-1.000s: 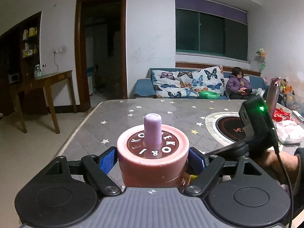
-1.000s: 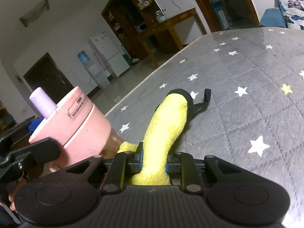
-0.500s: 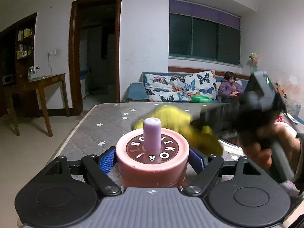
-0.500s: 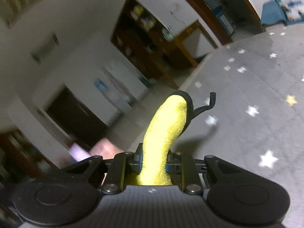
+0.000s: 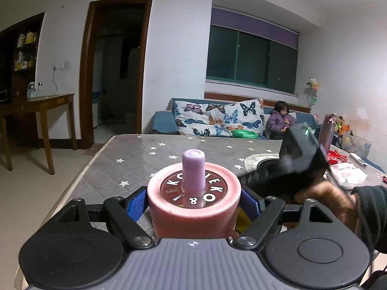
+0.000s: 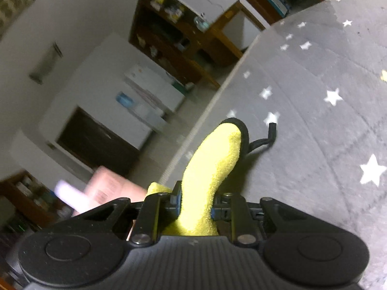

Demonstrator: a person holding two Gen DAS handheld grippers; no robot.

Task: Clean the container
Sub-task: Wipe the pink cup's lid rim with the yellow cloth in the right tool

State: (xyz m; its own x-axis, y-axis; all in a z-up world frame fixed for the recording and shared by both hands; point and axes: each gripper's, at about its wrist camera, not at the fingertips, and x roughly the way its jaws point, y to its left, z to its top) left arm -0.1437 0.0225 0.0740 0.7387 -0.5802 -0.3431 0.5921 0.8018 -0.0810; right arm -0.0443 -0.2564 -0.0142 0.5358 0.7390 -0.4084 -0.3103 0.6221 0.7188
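Note:
A pink round container (image 5: pixel 194 200) with a brown lettered lid and a lilac spout (image 5: pixel 193 169) stands upright between the blue pads (image 5: pixel 136 204) of my left gripper (image 5: pixel 194 205), which is shut on its body. My right gripper (image 6: pixel 195 205) is shut on a yellow fluffy cleaning cloth (image 6: pixel 210 169) with a black edge and loop. In the right wrist view the container (image 6: pixel 106 188) shows blurred at the lower left. In the left wrist view the right gripper's body (image 5: pixel 300 159) and the hand (image 5: pixel 324 200) holding it sit just right of the container.
A grey quilted table cover with white stars (image 5: pixel 150 159) lies under both grippers, its left edge (image 6: pixel 217 96) near the cloth. A round induction plate (image 5: pixel 261 162), a tall bottle (image 5: pixel 326 130) and white wrappers (image 5: pixel 348 176) sit at the right. A person (image 5: pixel 281 120) sits on the sofa behind.
The right gripper with the yellow cloth swung across just behind the container, then dropped back to its right side and rolled. The container stayed clamped in the left gripper.

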